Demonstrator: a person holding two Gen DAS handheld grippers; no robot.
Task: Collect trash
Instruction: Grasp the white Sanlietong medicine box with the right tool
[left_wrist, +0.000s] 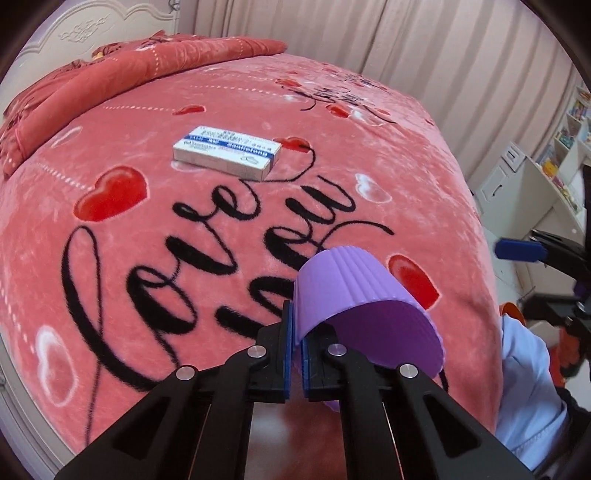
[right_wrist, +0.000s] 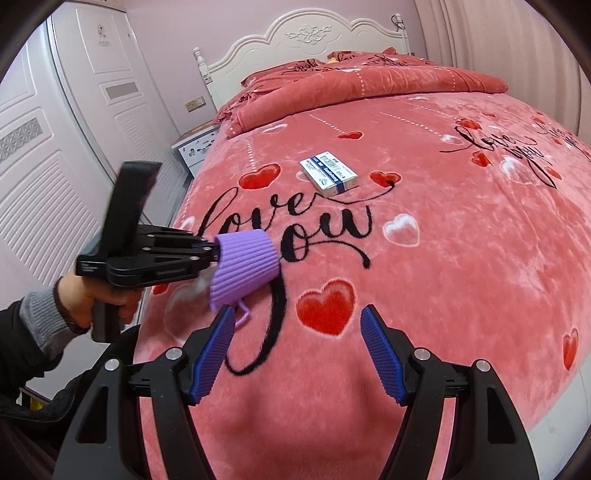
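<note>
Left hand-held gripper (left_wrist: 295, 334) pinches purple cup (left_wrist: 354, 291) rim.

Ribbed purple cup (left_wrist: 354, 295), lying tilted on its side near the foot of the bed (right_wrist: 461, 277), its rim wall pinched in the left claw (left_wrist: 295, 332). White-and-blue carton (left_wrist: 227, 151), flat on the bedspread farther up, well apart.

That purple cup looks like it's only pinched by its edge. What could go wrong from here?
The left tongs clamp only the thin, soft-looking rim of the purple ribbed cup, so it may flex, slip out and roll on the bed. The right tongs hang open just beside the cup and could knock it loose. The small white-and-blue box lies flat on plush fabric, so picking it up might snag the blanket.
</note>
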